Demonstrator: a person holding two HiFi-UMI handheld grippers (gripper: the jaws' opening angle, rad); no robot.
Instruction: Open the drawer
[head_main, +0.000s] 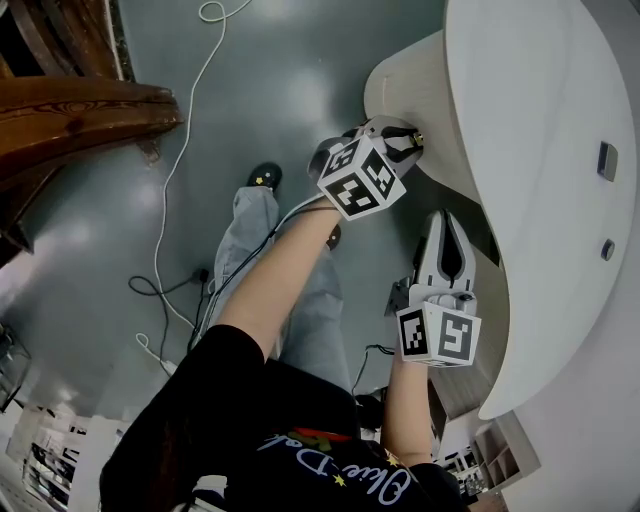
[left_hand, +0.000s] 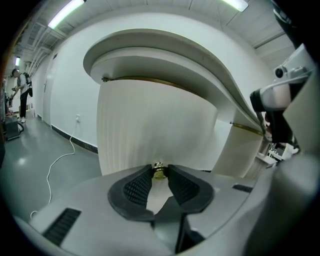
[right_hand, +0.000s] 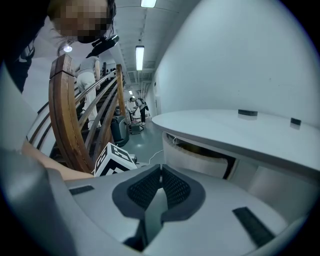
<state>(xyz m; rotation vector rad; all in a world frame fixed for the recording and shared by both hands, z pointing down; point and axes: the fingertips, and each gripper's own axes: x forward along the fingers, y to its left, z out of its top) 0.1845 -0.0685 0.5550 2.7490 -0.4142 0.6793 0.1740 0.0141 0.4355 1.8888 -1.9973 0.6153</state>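
Left gripper was locked on: its pads pinched the little brass knob from both sides, bottom centre of the left gripper view. That knob sat on the ribbed white front of the drawer, which filled the middle of that view under the curved desk top.

In the head view the drawer poked out to the left of the desk top's edge, upper centre of the frame. The right gripper view showed a dark gap behind the drawer front. So by my read it was partly open, not all the way.

Right gripper sat lower centre, its jaws pressed together on nothing, near the desk edge but off the drawer.

What was left, I'd judge: draw the knob further out, then let go.
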